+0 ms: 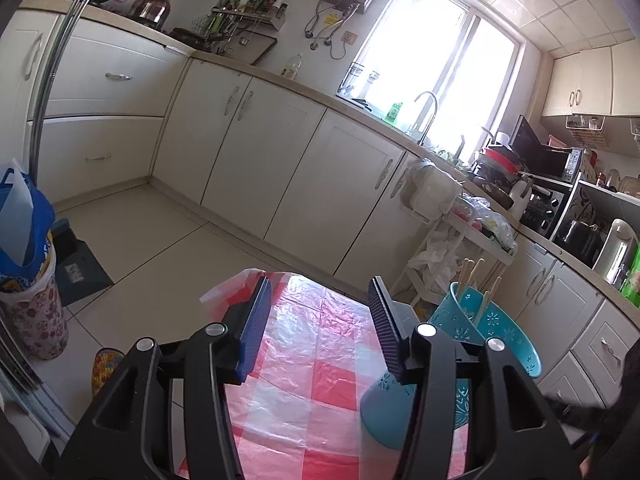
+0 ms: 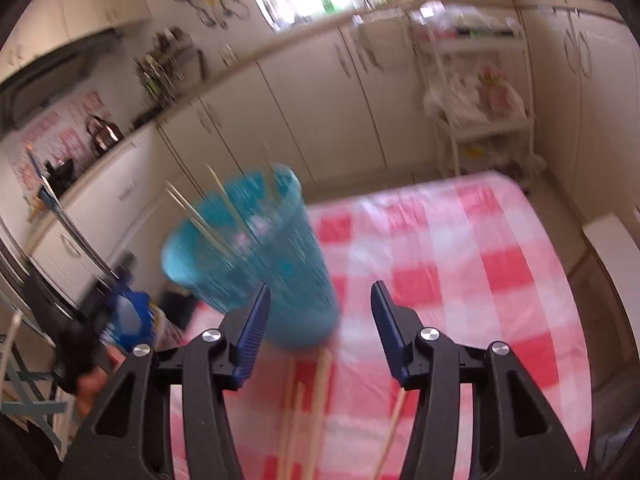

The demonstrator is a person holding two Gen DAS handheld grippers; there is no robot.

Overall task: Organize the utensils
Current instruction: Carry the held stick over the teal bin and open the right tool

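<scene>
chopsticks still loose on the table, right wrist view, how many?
4, roughly: chopsticks lie on the checked tablecloth, three clustered below the cup, one at right; blur may hide more.

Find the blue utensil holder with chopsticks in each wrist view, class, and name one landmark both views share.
Left wrist view: the blue utensil holder sits lower right, partly behind the right-hand finger of the left gripper.
Right wrist view: it stands left of centre, blurred, just beyond the right gripper, chopsticks poking from its rim.
Shared landmark: the red-and-white checked tablecloth under it; also the bright window.
</scene>
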